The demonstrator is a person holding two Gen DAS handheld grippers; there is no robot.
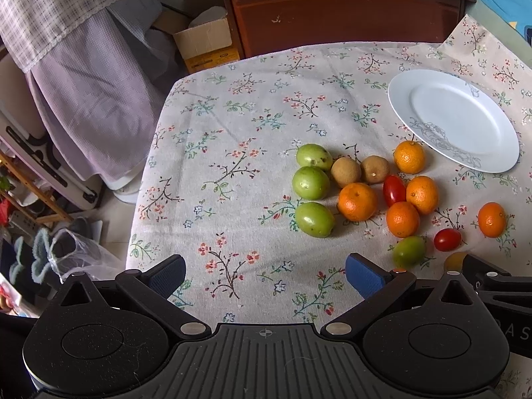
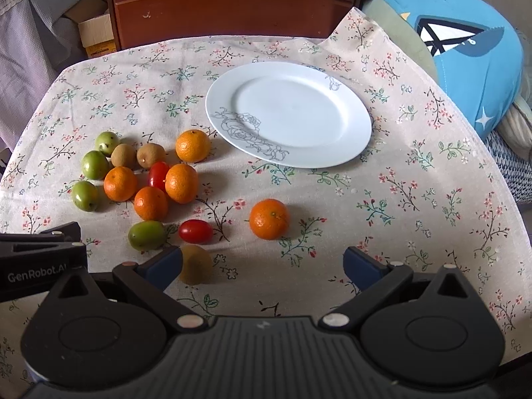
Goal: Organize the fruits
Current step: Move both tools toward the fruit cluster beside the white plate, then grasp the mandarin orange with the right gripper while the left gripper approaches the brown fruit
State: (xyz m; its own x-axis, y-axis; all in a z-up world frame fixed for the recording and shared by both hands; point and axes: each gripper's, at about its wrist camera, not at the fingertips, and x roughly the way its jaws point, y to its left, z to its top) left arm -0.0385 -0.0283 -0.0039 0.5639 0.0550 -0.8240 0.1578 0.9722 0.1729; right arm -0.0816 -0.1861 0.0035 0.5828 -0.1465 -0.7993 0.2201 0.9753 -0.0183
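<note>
Several oranges, green fruits, brown kiwis and two cherry tomatoes lie clustered on the floral tablecloth. A white plate with a grey flower drawing sits empty beyond them; it also shows in the right wrist view. My left gripper is open and empty, near the cluster's left front. My right gripper is open and empty. A lone orange lies just ahead of it, and a kiwi lies beside its left finger.
A dark wooden cabinet stands behind the table. A blue cushion lies at the right. A cardboard box and draped cloth are at the left, past the table edge. The left gripper's body shows at left.
</note>
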